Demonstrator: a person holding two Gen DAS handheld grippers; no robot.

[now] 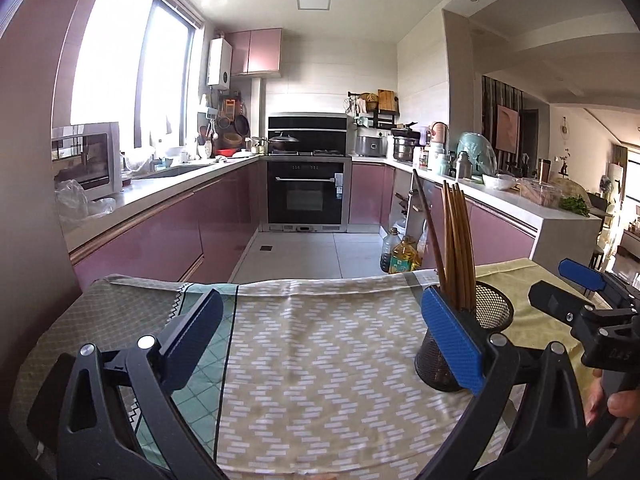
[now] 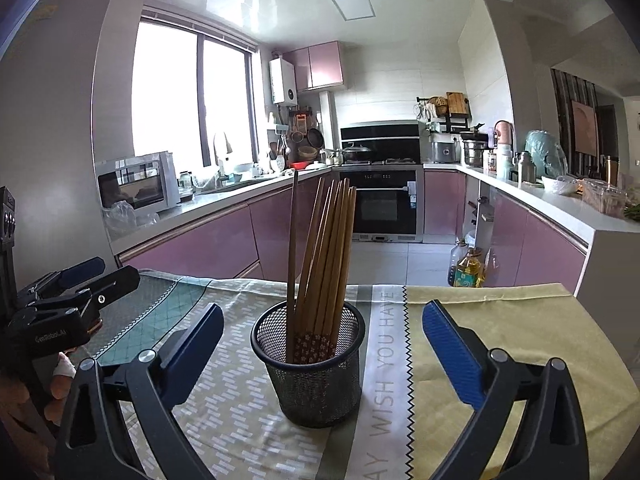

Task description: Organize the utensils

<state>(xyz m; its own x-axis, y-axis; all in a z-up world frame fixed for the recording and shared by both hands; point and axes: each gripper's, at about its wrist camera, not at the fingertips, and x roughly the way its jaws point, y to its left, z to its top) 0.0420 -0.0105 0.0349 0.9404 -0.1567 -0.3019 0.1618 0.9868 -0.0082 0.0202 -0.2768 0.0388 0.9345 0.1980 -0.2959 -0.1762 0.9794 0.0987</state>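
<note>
Room: kitchen with pink cabinets, a black oven (image 2: 383, 204) at the far end and a bright window on the left side.
Surface: table under patterned cloths (image 2: 236, 396), one printed with words.
Holder: black mesh cup (image 2: 310, 364) standing upright on the cloth, straight ahead of my right gripper (image 2: 322, 356) and off to the right of my left one (image 1: 320, 344).
Chopsticks: a bundle of brown wooden chopsticks (image 2: 326, 256) standing in the cup, leaning together, one darker stick apart on the left.
My fingers: both pairs spread as wide as they go, holding nothing (the cup sits between the right pair, untouched).
Handling: sticks look light, stiff and smooth, likely to slip or fan out; the mesh cup looks light and tippable.
Where to grip: pinch the sticks mid-length as a bundle, or the cup around its wall.
</note>
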